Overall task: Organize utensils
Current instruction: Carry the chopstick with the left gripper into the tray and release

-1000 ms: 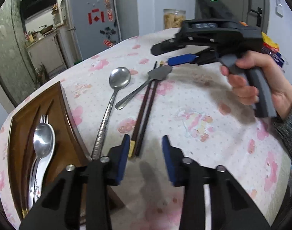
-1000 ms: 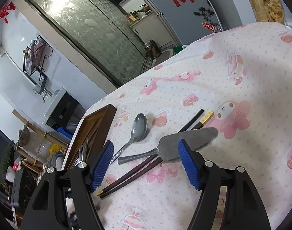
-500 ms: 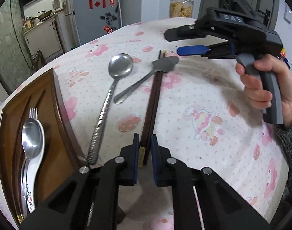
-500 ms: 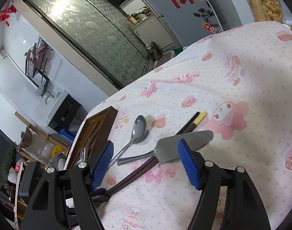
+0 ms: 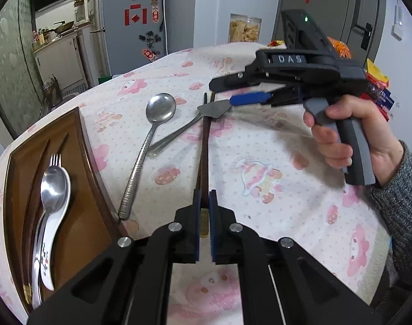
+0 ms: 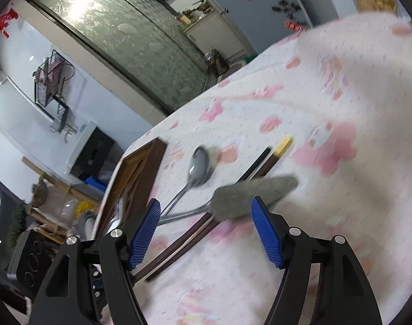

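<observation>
My left gripper [image 5: 203, 197] is shut on the near end of a pair of dark chopsticks [image 5: 205, 146], which run away across the pink tablecloth. A metal cake server [image 5: 189, 124] lies across them, its blade at the far end. A large steel spoon [image 5: 149, 140] lies to their left. The wooden utensil tray [image 5: 86, 146] at the left holds a fork, a steel spoon and a white ceramic spoon. My right gripper [image 6: 206, 230] is open, hovering over the cake server blade [image 6: 254, 197] and the chopsticks [image 6: 195, 235]; it also shows in the left wrist view [image 5: 233, 92].
A glass jar of snacks [image 5: 244, 28] stands at the table's far edge, with bright snack packets [image 5: 376, 81] at the right. A fridge [image 5: 132, 21] stands beyond the table. The tray's wall [image 6: 141, 173] is at the left in the right wrist view.
My left gripper moved forward and closed on the near end of the chopsticks, then raised them slightly. My right gripper stayed open and drifted closer over the cake server.
</observation>
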Motion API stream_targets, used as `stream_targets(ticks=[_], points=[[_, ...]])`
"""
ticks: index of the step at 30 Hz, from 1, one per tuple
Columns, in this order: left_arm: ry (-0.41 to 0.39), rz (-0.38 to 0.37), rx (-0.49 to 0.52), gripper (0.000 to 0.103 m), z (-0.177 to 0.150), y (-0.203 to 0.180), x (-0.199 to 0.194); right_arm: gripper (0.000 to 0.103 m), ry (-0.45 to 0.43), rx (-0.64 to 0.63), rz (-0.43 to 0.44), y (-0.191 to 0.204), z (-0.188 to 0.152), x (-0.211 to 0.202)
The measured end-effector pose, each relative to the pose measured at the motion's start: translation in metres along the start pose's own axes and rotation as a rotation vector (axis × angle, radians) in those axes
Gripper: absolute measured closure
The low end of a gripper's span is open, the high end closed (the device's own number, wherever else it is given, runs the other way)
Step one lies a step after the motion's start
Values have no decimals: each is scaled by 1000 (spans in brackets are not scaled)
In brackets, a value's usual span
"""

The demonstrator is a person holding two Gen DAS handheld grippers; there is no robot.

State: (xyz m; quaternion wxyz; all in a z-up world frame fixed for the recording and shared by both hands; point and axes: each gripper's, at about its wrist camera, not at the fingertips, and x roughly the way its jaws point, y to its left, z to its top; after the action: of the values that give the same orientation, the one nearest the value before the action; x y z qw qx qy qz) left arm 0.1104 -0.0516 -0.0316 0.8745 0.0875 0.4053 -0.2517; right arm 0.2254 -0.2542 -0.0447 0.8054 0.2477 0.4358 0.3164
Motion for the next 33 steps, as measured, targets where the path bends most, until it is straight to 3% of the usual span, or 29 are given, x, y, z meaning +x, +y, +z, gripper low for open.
stream_targets(ticks=[2, 6, 7, 10, 12, 20, 33], points=[[-11, -4, -12, 96, -1, 0, -5, 36, 36, 9, 30, 7, -9, 5], [-33, -6, -16, 96, -1, -4, -16, 58, 114, 13, 39, 25, -28, 19], [-36, -7, -12, 96, -2, -7, -20, 60, 127, 21, 36, 28, -32, 23], [-39, -6, 1, 96, -4, -13, -26, 69, 141, 56, 32, 33, -42, 33], [-32, 10, 17, 96, -7, -17, -27, 80, 123, 82, 46, 34, -46, 33], [-48, 16, 5, 96, -17, -12, -42, 84, 105, 114, 100, 46, -48, 29], [-82, 80, -38, 96, -37, 14, -81, 88, 106, 4, 130, 114, -43, 49]])
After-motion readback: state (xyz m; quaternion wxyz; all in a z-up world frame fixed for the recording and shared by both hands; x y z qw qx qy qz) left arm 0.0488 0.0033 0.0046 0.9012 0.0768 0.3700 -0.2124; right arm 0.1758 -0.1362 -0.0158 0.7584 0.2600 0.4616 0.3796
